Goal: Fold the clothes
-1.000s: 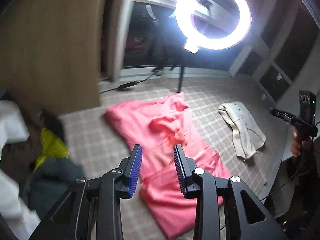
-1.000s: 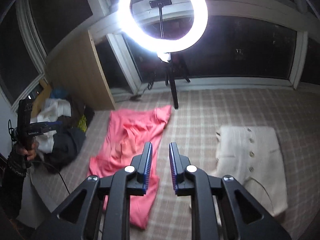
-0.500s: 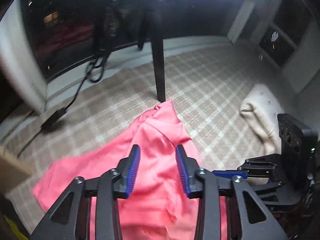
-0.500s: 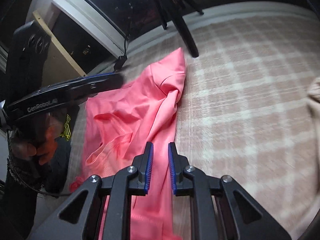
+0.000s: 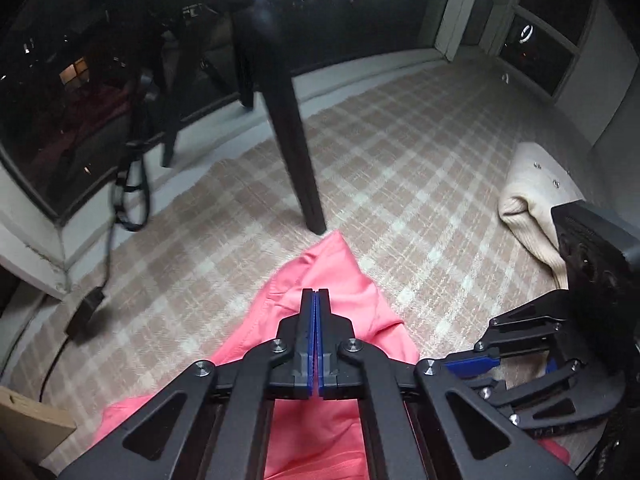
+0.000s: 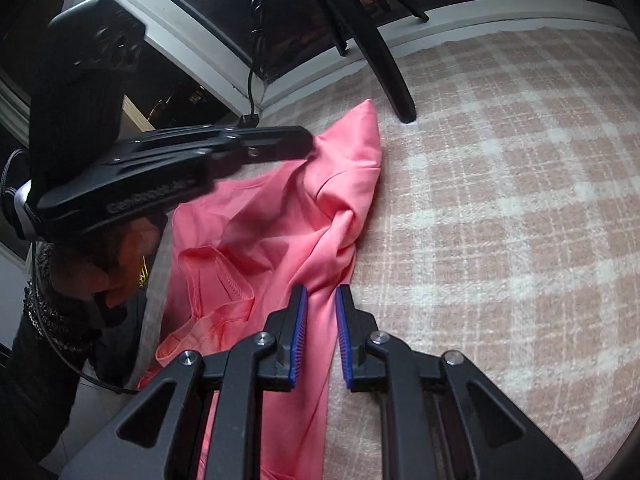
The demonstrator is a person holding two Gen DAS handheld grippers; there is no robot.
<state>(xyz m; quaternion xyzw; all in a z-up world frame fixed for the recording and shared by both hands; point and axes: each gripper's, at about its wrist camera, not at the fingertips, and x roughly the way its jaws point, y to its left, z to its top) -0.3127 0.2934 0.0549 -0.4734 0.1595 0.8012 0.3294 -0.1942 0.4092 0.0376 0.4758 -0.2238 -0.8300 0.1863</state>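
A crumpled pink garment [image 6: 280,216] lies spread on a checked beige-and-white rug [image 6: 500,200], its far corner pointing at the foot of a black stand leg [image 5: 308,200]. The left gripper [image 5: 316,300] has its blue-padded jaws pressed together at a fold near that corner — apparently pinching the cloth — while the right gripper [image 6: 321,312] hovers with jaws a little apart, straddling a twisted strip of the pink fabric without clamping it. A folded cream garment [image 5: 528,200] sits well apart on the rug.
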